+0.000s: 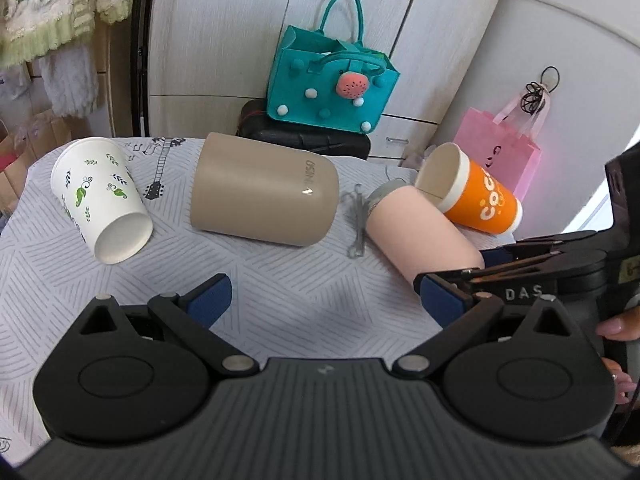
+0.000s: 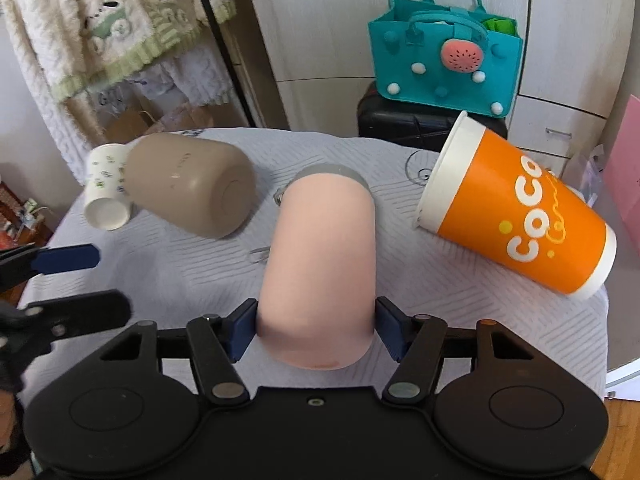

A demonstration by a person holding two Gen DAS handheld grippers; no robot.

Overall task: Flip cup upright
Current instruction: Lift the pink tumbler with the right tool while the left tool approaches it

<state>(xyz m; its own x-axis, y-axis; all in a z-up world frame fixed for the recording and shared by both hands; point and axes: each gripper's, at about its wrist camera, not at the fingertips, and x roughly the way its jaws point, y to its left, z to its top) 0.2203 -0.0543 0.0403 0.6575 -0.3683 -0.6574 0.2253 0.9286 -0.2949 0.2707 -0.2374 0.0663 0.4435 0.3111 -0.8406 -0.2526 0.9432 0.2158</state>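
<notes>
Matte pink cup (image 2: 320,264) lies sideways, clasped by right tongs (image 2: 316,326); left tongs (image 1: 324,300) spread wide.

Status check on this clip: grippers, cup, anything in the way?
Right hand-held gripper shut on pink cup, cup lying on its side. Left hand-held gripper open, holding nothing. Tan cup and orange cup lie either side, apart from it.
</notes>
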